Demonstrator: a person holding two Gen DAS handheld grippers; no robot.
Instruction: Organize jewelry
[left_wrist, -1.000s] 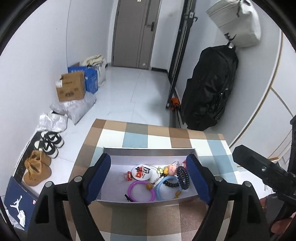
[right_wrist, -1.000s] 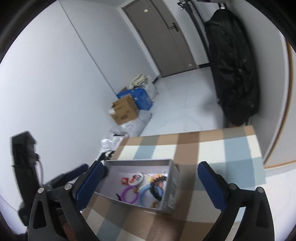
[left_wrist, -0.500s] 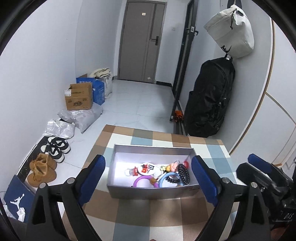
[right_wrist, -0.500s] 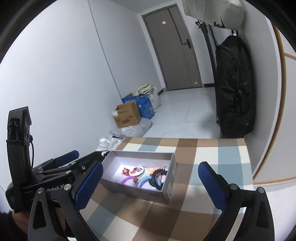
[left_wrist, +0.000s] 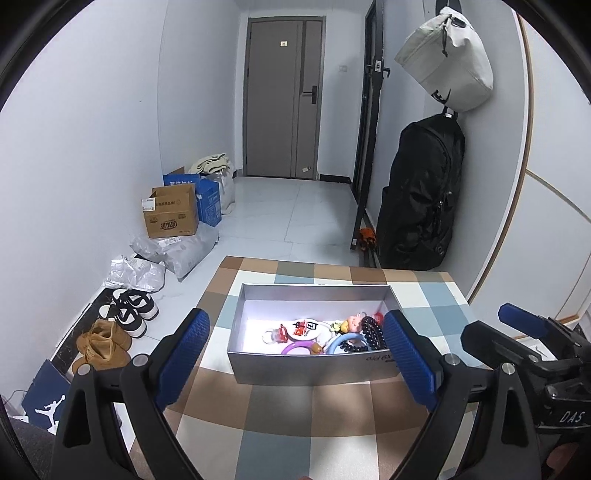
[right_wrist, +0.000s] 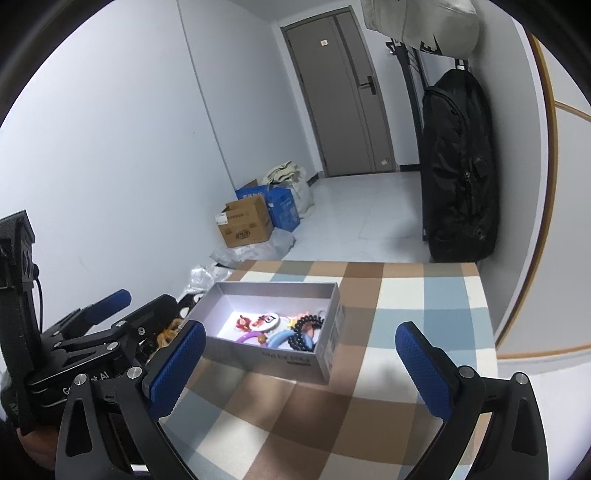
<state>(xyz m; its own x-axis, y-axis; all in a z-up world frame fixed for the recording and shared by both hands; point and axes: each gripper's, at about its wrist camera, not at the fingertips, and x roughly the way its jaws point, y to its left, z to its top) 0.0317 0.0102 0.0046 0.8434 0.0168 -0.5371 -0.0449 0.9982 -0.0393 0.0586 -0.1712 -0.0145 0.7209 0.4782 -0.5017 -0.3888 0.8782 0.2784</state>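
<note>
Jewelry (left_wrist: 325, 334) fills grey box (left_wrist: 310, 367); both hand-held grippers (left_wrist: 295, 358) (right_wrist: 299, 365) gape empty.

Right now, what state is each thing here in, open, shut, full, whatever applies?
Grey box: lidless, open, trinkets piled at its right end.
Left claw: open, empty.
Right claw: open, empty.
Door: shut.
Cardboard carton: flaps open.
Black backpack: hanging.
</note>
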